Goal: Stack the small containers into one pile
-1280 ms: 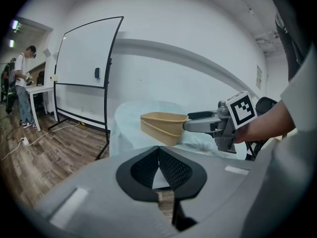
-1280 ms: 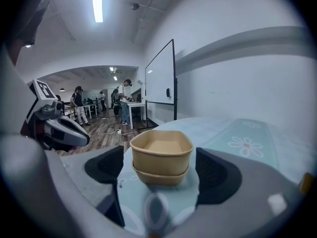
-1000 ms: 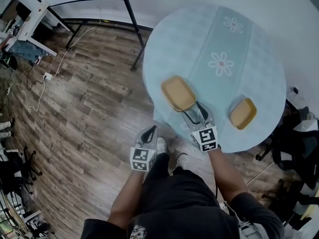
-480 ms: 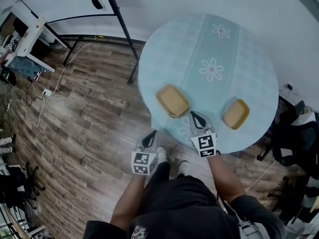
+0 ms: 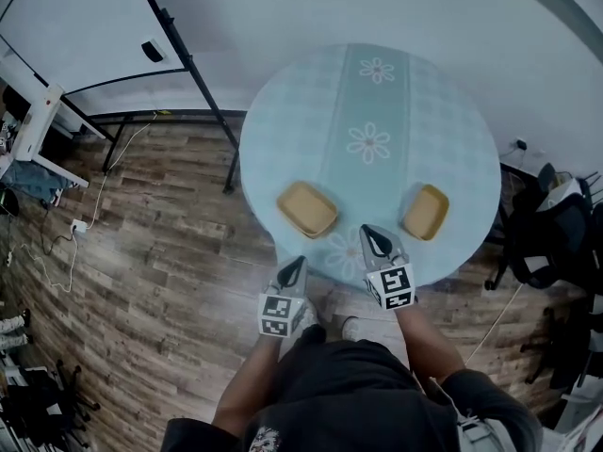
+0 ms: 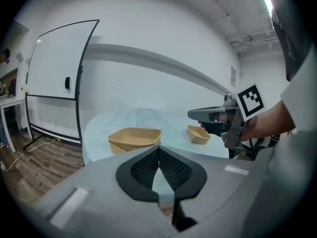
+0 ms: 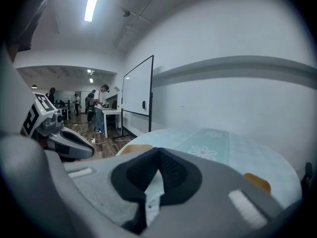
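1. Head view: two tan spots on the round bench [image 5: 443,111] carry the task. A pile [image 5: 306,208] sits towards the person's left and a lone container [image 5: 425,212] towards the right, well apart, both close to the near rim.
2. From the left gripper view, the pile shows one rim above another, so it looks like two containers nested. That would make three containers in all, though the lower one is mostly hidden.
3. Left tool [image 5: 294,265] and right tool [image 5: 371,234] hang at the near rim, each with its jaws pressed together and nothing between them. Neither touches a container.
4. Stacking appears part done, with both hands between picks and one container seemingly left to move.
5. By that reading, the right tool must next open and take the lone container by a side wall. It would then lift it clear, carry it across to the pile and lower it square, so that it nests rather than tilts.
6. Counted around them: one bench, two tools, one whiteboard [image 5: 57,26] on a stand, and a wooden floor [image 5: 141,252].
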### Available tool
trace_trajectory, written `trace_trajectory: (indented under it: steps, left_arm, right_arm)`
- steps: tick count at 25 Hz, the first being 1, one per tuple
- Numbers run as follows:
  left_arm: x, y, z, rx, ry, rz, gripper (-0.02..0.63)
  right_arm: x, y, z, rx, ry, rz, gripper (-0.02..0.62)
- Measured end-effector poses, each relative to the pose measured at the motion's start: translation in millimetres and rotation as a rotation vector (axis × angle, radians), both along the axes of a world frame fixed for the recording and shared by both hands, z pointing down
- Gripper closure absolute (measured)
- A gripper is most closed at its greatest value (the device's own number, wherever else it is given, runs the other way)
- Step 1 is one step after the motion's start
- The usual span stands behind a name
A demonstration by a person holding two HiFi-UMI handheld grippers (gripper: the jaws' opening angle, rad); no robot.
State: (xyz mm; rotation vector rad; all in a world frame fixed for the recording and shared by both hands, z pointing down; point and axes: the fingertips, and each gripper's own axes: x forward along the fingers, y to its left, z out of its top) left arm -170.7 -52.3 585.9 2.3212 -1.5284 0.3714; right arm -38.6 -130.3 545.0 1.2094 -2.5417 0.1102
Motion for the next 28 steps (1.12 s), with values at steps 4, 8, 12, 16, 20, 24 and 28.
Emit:
trace_trajectory:
  steps: [4, 8, 12, 16, 20, 24, 28]
  left_arm:
    - [21, -6, -3, 0.012, -0.008, 0.111, 0.6]
    - [43, -13, -6, 0.031, -0.011, 0.208, 0.6]
    - [63, -17, -3, 0.024, -0.024, 0.288, 0.6]
    - [96, -21, -6, 0.04, -0.028, 0.335, 0.6]
    - [132, -25, -3, 0.032, -0.029, 0.367, 0.6]
    - [164, -25, 5, 0.004, -0.03, 0.363, 0.6]
    - [192, -30, 8, -0.012, -0.028, 0.348, 0.6]
  right_arm:
    - [23, 2, -9, 0.013, 0.001, 0.086, 0.595]
    - [51, 10, -14, 0.024, 0.012, 0.171, 0.595]
    - [81, 18, -17, 0.033, 0.021, 0.251, 0.595]
    - [114, 26, -15, 0.031, 0.016, 0.305, 0.595]
    - [146, 25, -12, 0.024, 0.0, 0.343, 0.595]
    - [177, 31, -5, 0.003, 0.0, 0.34, 0.594]
    - [208, 26, 0, -0.016, 0.002, 0.336, 0.595]
